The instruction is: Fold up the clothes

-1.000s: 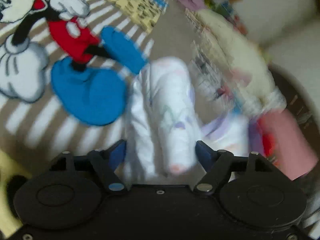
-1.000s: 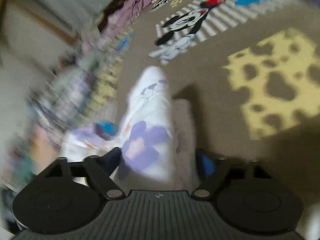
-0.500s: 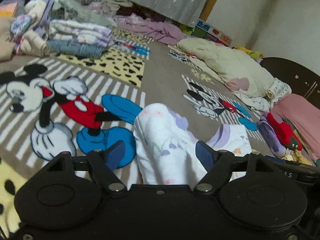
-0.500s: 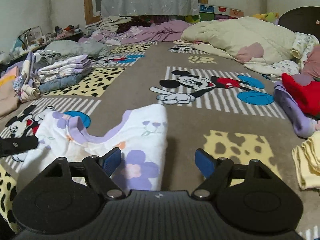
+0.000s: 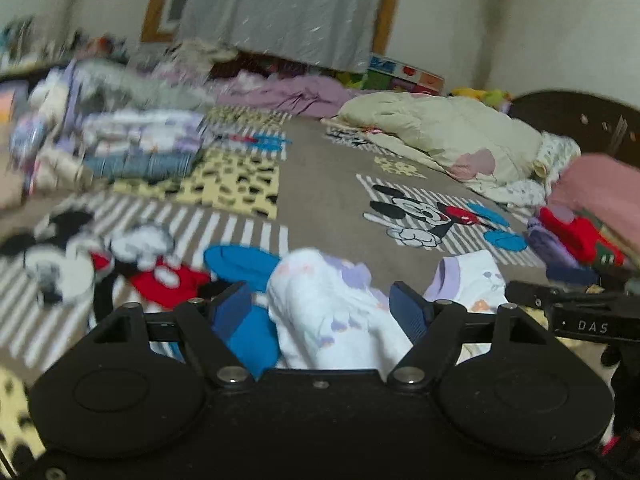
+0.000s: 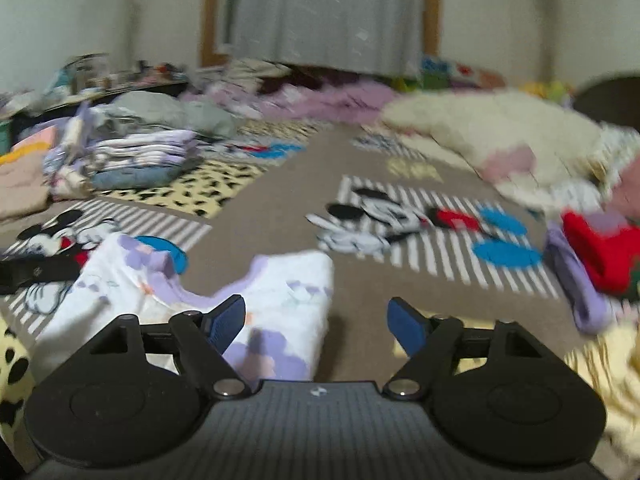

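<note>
A white garment with purple flowers and lilac trim (image 5: 328, 304) lies on the Mickey Mouse blanket (image 5: 320, 200). My left gripper (image 5: 322, 308) is open, and one shoulder of the garment bulges up between its blue fingers. The garment also shows in the right wrist view (image 6: 280, 300), spread flat with its neckline facing the camera. My right gripper (image 6: 316, 322) is open, its left finger (image 6: 226, 320) over the garment's right shoulder and its right finger over bare blanket. The right gripper's side (image 5: 580, 320) shows at the left wrist view's right edge.
A stack of folded clothes (image 6: 136, 156) sits far left. A cream quilt (image 5: 444, 136) lies far right. Red and purple clothes (image 6: 592, 256) lie at the right, and a yellow cloth (image 6: 604, 364) at the near right. A dark headboard (image 5: 576, 116) and curtain stand behind.
Both grippers have let go of the garment, which now lies on the blanket. Both cameras have tilted up from the blanket toward the room and drawn back a little.
</note>
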`<state>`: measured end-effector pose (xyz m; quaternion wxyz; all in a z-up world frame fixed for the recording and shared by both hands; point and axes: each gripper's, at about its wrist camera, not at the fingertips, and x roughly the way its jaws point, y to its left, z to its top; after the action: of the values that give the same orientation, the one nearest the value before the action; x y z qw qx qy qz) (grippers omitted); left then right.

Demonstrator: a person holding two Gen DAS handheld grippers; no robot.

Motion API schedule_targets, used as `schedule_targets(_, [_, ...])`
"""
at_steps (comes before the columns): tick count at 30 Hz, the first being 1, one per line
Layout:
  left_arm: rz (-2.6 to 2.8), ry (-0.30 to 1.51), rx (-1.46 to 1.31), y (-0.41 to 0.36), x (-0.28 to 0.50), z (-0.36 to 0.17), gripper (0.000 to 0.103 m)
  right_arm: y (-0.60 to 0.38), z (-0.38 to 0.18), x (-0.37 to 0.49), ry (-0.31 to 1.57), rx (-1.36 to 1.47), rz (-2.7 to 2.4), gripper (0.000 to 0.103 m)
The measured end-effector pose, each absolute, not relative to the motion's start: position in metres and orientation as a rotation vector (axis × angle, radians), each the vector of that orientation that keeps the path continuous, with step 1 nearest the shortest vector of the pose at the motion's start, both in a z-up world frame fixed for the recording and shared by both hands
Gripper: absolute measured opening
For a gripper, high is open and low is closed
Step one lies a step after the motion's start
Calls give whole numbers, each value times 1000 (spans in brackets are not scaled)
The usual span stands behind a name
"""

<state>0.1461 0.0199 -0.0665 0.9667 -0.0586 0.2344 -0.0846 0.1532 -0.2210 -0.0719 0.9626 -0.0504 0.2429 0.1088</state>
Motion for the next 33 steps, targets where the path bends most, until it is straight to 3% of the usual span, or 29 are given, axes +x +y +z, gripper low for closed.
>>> schedule_targets(7, [-276,491,31,0,181,-92,69,-202,-85,179,397,-281,427,73])
schedule_targets(12, [-322,524,35,0,192,-129,68,-214,-110,220,563,-139,523,74])
schedule_targets(17, [-359,510,-19,6,195,-147,68,-221,-129,222,563,-53,551,75])
schedule_targets(23, [-315,478,-57,9,180,-118,70,-215,-132,218,534,-62,523,76])
schedule_targets(25, [-266,455,-170,22,169,-104,77,-217,-123,213,512,-61,495,75])
schedule_targets(27, [-216,472,-259,33,167,-99,77,-226,-110,202,458,9,437,79])
schedule_targets(32, [-197,565,-329,34,187,-107,76,-253,-110,204,507,210,319,80])
schedule_targets(33, [-200,577,-342,34,192,-110,68,-257,-114,207,535,251,315,79])
